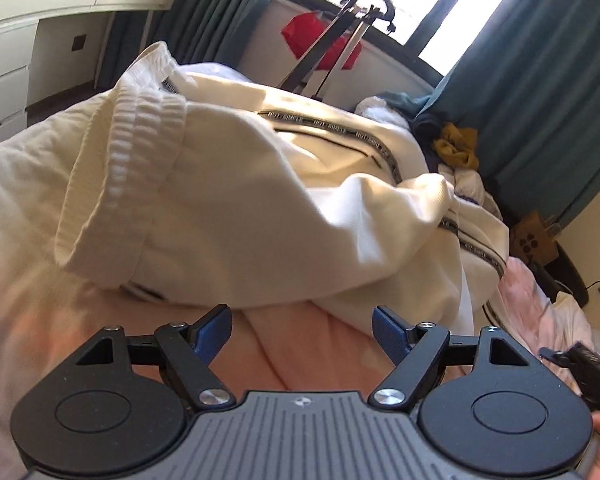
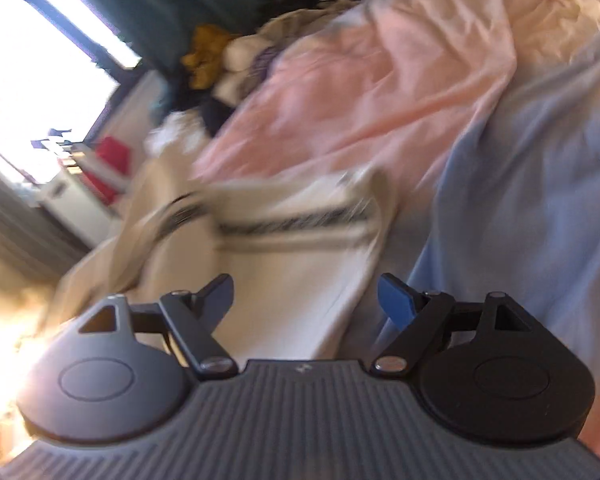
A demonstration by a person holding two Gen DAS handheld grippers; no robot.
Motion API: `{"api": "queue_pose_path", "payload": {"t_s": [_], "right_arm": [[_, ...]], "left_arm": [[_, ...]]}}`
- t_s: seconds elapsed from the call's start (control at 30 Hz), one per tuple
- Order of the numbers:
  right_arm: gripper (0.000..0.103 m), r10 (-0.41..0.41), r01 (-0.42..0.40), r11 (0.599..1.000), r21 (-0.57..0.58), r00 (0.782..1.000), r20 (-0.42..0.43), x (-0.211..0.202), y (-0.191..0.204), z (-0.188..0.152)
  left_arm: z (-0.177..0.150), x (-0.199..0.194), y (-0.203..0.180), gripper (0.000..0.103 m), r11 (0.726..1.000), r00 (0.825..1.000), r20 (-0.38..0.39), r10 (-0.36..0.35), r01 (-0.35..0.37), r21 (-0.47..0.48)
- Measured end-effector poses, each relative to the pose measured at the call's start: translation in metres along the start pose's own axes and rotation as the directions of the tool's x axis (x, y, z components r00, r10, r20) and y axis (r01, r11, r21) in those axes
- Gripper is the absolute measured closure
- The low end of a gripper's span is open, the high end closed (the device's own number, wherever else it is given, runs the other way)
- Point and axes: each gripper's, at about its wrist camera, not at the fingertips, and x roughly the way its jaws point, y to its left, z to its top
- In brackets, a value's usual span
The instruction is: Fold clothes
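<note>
Teal curtains [image 1: 540,92] back a bed [image 1: 312,344] where cream trousers [image 1: 228,184] lie crumpled mid-frame, while the left tool [image 1: 302,330] and right tool [image 2: 306,302] both stand wide and empty just short of them.

One cream pair of track trousers [image 1: 228,184] with a lettered side stripe lies on the bed. One pink sheet [image 1: 300,344] is under it. Beyond the trousers, one mustard garment [image 1: 458,148] tops a heap. Two teal curtains [image 1: 548,92] flank one window. One red bag [image 1: 320,44] hangs behind.
</note>
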Motion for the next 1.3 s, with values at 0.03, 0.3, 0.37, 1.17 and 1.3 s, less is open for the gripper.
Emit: {"api": "queue_pose_path", "payload": {"t_s": [0.03, 0.3, 0.37, 1.17, 1.3], "right_arm": [[0.024, -0.014, 0.014, 1.000, 0.007, 1.000, -0.003, 0.014, -0.006, 0.007], [0.088, -0.019, 0.021, 0.994, -0.111, 1.000, 0.020, 0.050, 0.003, 0.042], [0.091, -0.025, 0.030, 0.984, -0.177, 0.999, 0.033, 0.045, 0.018, 0.058], [0.088, -0.171, 0.272, 0.823, -0.498, 0.956, 0.239, 0.109, 0.075, 0.183], [0.082, -0.153, 0.255, 0.827, -0.501, 0.960, 0.236, 0.078, 0.077, 0.172]], "left_arm": [[0.001, 0.002, 0.000, 0.024, 1.000, 1.000, 0.009, -0.007, 0.007, 0.002], [0.004, 0.029, -0.004, 0.024, 0.999, 0.999, 0.014, -0.042, 0.042, 0.021], [0.004, 0.026, -0.007, 0.024, 0.998, 0.998, 0.045, -0.042, 0.040, 0.048], [0.003, 0.060, -0.009, 0.020, 0.997, 0.999, 0.034, -0.012, 0.009, 0.080], [0.005, 0.059, -0.007, 0.020, 0.998, 0.999, 0.026, -0.026, 0.024, 0.059]]}}
